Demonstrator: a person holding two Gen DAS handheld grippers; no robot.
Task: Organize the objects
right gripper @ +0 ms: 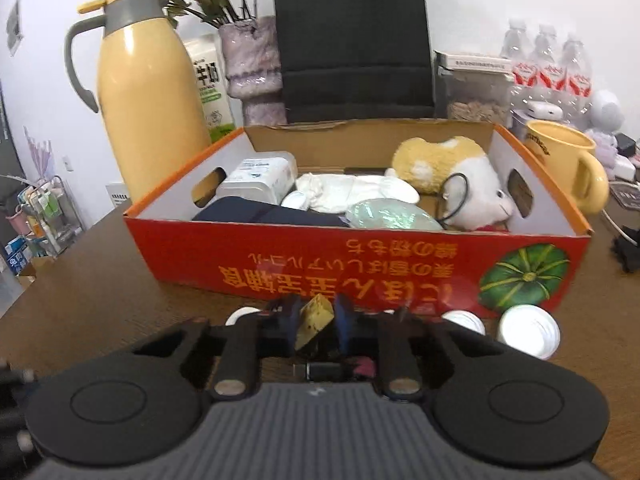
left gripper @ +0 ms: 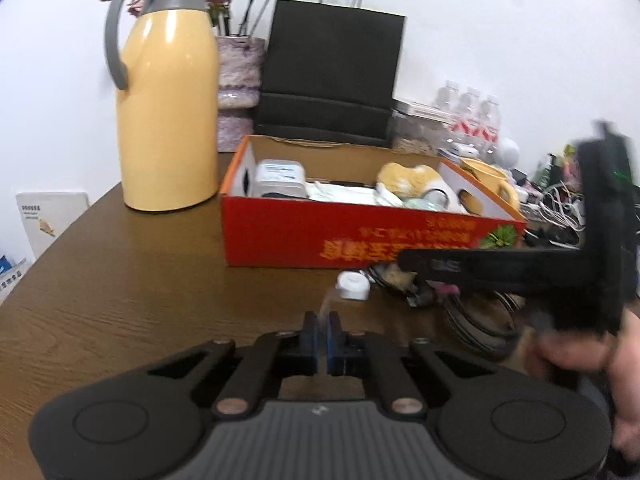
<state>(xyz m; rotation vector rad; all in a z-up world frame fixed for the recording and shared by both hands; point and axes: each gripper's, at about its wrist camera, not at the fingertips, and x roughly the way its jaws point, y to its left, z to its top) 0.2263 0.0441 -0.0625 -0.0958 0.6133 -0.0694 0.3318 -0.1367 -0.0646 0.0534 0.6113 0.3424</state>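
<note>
An orange-red cardboard box with a pumpkin picture stands open on the brown table. It holds a yellow-and-white plush toy, a white case, a dark pouch, white cloth and a pale green packet. Just before the box's front wall, my right gripper is shut on a yellow speckled wedge. In the left wrist view the right gripper comes in from the right, held by a hand. My left gripper is shut low over the table, with a faint pale sliver above its pads that I cannot identify.
A tall yellow thermos jug stands left of the box, with a vase and a black paper bag behind it. A yellow mug, water bottles and cables crowd the right. White round lids and a white case lie before the box.
</note>
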